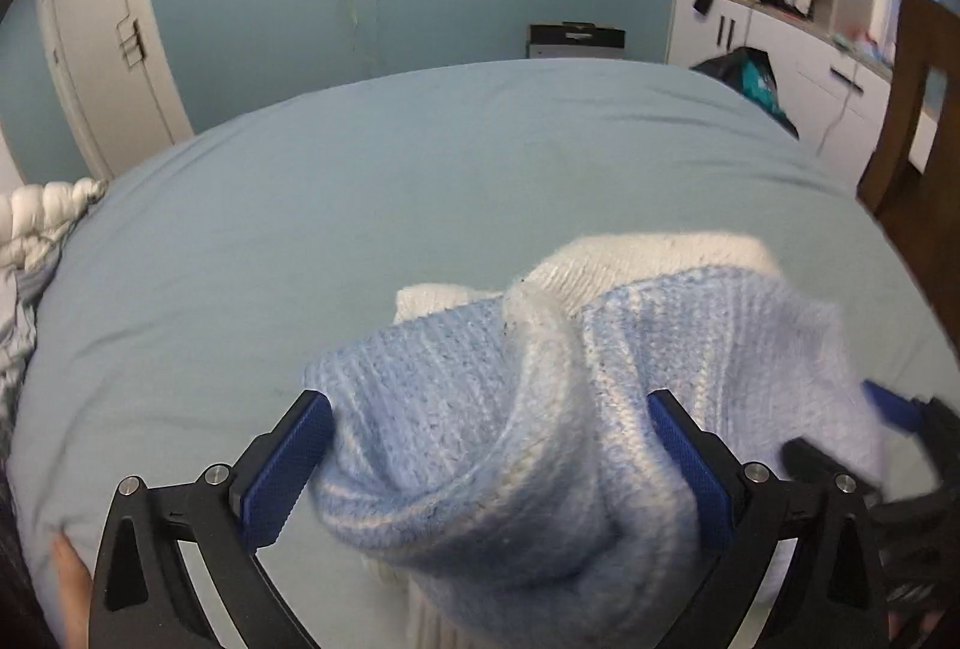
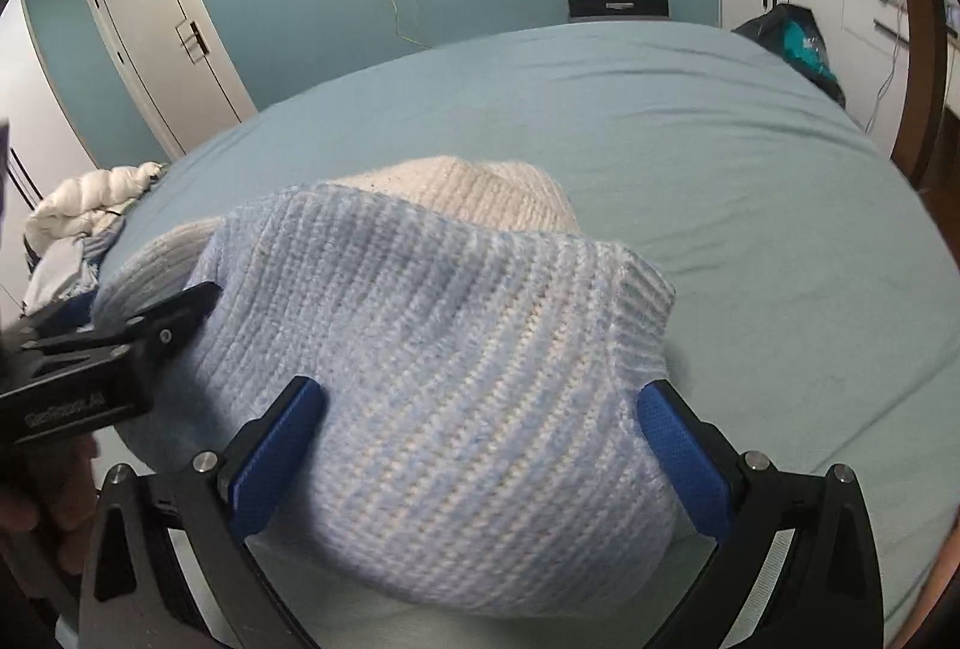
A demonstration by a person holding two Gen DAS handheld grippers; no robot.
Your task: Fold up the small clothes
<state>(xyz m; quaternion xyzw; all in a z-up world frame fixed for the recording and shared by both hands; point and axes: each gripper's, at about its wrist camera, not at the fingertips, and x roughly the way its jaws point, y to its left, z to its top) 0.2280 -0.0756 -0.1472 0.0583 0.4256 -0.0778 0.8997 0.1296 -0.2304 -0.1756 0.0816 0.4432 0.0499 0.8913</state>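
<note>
Sweater (image 1: 480, 421), pale blue knit, lies bunched on the bed (image 1: 360, 181) straight ahead of my left claw (image 1: 492, 445), between its wide-open jaws, ungripped. My right claw (image 2: 480, 439) likewise stands spread around the bundle. Its length seems to run crosswise between my claws, both equally near.

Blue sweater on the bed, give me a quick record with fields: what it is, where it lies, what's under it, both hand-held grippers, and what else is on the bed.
garment: light blue knit sweater, bunched
surface: bed with pale blue sheet
underneath: cream knit piece showing behind the blue one
left hand-held gripper: jaws wide open, sweater between them, pads not pressing
right hand-held gripper: jaws wide apart, sweater between them, no clear grip
bed edge: white puffy jacket
fold state: not yet folded flat
</note>
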